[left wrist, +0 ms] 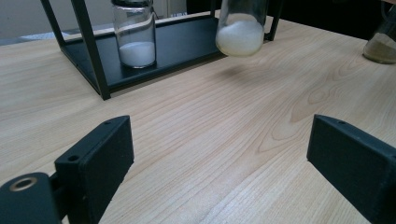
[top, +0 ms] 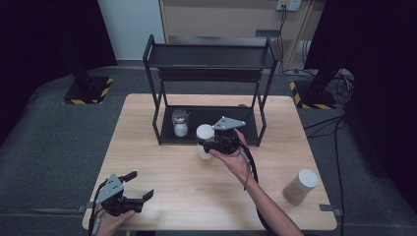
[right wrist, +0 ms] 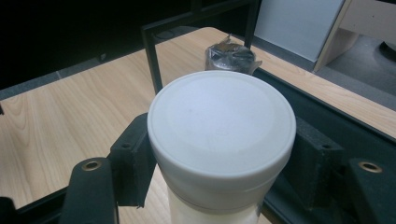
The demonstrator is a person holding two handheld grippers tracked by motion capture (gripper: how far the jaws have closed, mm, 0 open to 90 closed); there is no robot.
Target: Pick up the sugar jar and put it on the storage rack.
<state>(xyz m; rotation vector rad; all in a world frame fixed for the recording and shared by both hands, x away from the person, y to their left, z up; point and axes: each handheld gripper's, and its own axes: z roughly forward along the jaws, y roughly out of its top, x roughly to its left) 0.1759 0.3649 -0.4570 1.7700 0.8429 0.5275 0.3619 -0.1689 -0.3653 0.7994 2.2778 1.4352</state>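
Note:
My right gripper (top: pixel 209 143) is shut on a white-lidded jar of white powder (top: pixel 204 140), held just above the table in front of the black shelf rack (top: pixel 209 61). In the right gripper view the jar's lid (right wrist: pixel 222 123) sits between both jaws. A second glass jar (top: pixel 180 123) with white powder and a crinkled dark top stands on the rack's bottom tray; it is also visible as the jar (left wrist: pixel 135 32) in the left gripper view. My left gripper (top: pixel 138 187) rests open at the table's near left corner, nothing between its jaws.
A jar of tan powder with a white lid (top: pixel 300 187) stands near the table's right front edge. The wooden table (top: pixel 196 191) has open room in the middle. The rack's upper shelf overhangs the bottom tray (top: pixel 246 129).

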